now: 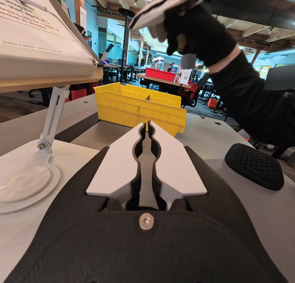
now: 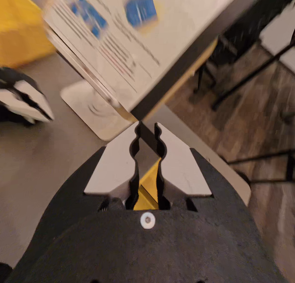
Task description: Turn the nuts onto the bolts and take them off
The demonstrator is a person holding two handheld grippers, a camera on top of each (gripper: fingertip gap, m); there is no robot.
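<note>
Both grippers hold nothing. Left gripper point(image 1: 146, 124) sits low over the grey table point(image 1: 207, 139), its 2 white fingers point(image 1: 124, 160) nearly closed, a thin slit between the tips. Left of it stands a white document stand point(image 1: 47, 124) with a printed sheet. Straight ahead is the yellow bin point(image 1: 140, 111), a divider inside; its contents are hidden, so no nuts or bolts show. Right gripper point(image 2: 147, 124), raised high in a black-gloved hand point(image 1: 196, 36), is narrowly parted, blurred, aimed at the table's edge.
</note>
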